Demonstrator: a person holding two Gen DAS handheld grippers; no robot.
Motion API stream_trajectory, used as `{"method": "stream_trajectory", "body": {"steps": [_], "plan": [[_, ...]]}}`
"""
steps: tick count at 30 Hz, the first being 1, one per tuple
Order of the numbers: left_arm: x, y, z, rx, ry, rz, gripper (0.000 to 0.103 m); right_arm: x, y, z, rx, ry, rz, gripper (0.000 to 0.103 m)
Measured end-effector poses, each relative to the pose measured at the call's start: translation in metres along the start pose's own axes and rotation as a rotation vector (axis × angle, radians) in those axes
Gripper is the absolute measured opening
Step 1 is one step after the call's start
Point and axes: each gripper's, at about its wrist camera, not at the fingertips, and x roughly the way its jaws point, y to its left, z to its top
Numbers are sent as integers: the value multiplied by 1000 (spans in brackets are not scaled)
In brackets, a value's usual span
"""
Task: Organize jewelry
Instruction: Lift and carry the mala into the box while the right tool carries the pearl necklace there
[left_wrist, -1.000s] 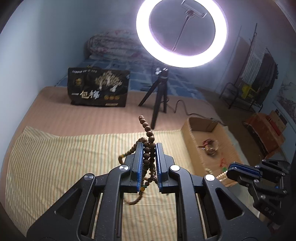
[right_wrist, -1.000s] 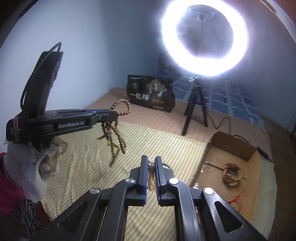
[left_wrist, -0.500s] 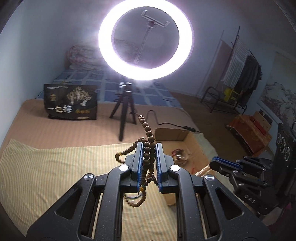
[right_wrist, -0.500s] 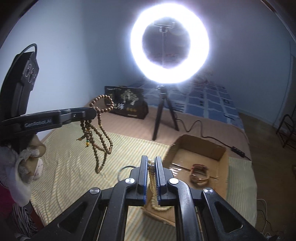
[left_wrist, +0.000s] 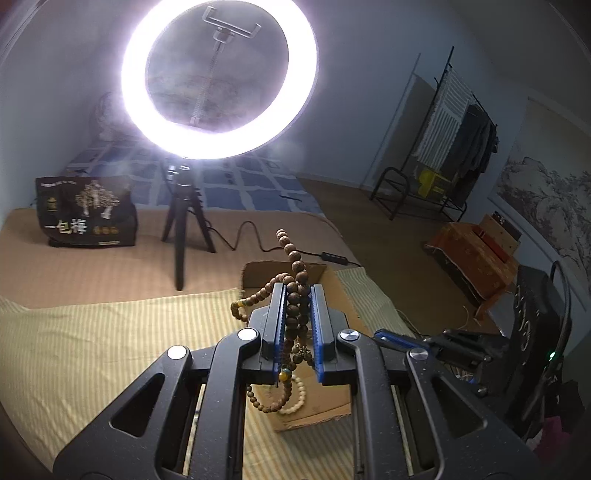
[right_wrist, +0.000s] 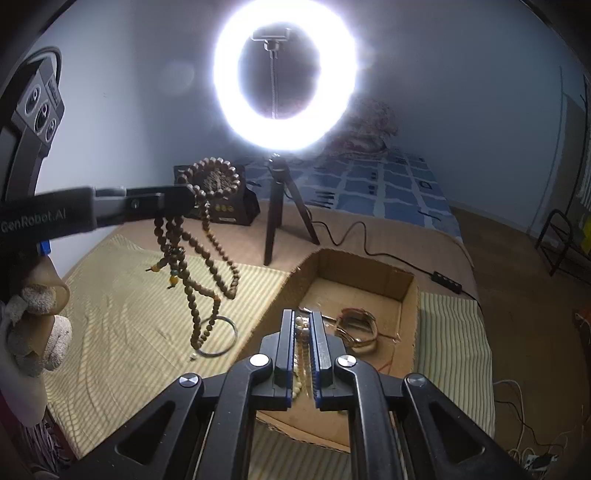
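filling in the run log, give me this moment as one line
left gripper: shut on brown bead strand, held in the air | right gripper: shut on pale bead strand, above cardboard box | metal ring: on striped cloth

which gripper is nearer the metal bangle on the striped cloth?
Left. The left gripper dangles its brown beads almost over the bangle; the right gripper is over the cardboard box beside it.

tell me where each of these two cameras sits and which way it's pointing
Left wrist: on the left tool, looking along its fingers, shut on the brown bead necklace, toward the ring light; the right tool shows at right.
Right wrist: on the right tool, shut on pale beads, over the cardboard box; the left tool and a gloved hand show at left.
Shared: ring light, box, necklace, striped cloth.
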Motion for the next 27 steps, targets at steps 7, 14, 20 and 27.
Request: {"method": "stream_trajectory", "body": {"steps": [7,14,20,27], "plan": [[27,-11,-2,-7,27,-24,11,9,-20,-11,23,23,-17,5],[61,-20,-15,7,76,-11,11,21,-37,-24,55,50,-15,5],[85,-25,-25,26,120,-3,11,35,-47,-37,75,81,-2,5],[108,-22,-35,37,166,5,11,49,-51,-49,86,113,7,5]]}}
